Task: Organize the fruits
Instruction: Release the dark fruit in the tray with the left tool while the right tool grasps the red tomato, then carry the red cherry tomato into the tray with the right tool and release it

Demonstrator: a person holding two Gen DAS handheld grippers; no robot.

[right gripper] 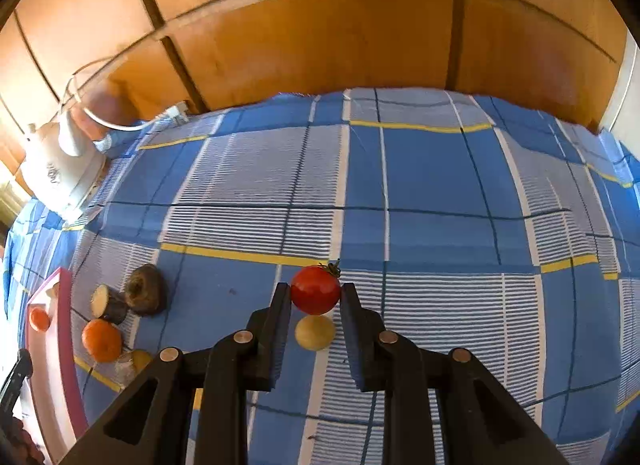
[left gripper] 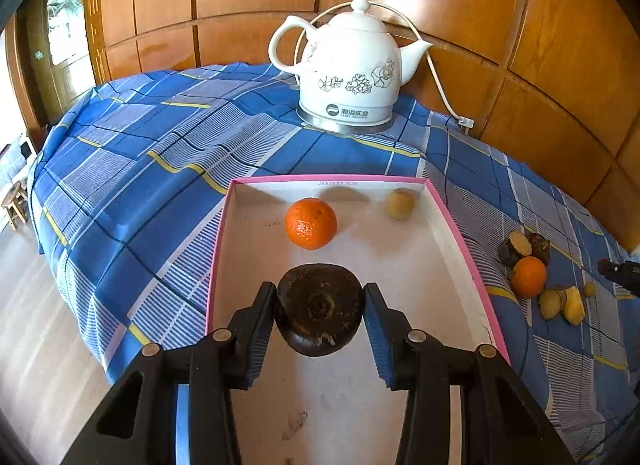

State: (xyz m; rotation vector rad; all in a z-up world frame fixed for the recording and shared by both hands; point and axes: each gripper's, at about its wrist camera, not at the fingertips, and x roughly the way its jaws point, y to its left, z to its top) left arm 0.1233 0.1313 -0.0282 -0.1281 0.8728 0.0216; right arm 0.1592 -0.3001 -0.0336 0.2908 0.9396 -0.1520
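Left gripper [left gripper: 319,307] jaws grasp a dark brown round fruit [left gripper: 319,319] above the pink-rimmed white box [left gripper: 460,237]; right gripper [right gripper: 315,292] jaws clench a small red tomato [right gripper: 315,290] over the blue checked cloth [right gripper: 440,169].

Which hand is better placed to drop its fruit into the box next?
Left. The left gripper holds its dark fruit over the pink-rimmed box; the right gripper's tomato hangs over the tablecloth.

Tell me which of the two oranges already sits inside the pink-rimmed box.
The orange beside the small yellowish fruit; the other orange lies outside on the cloth.
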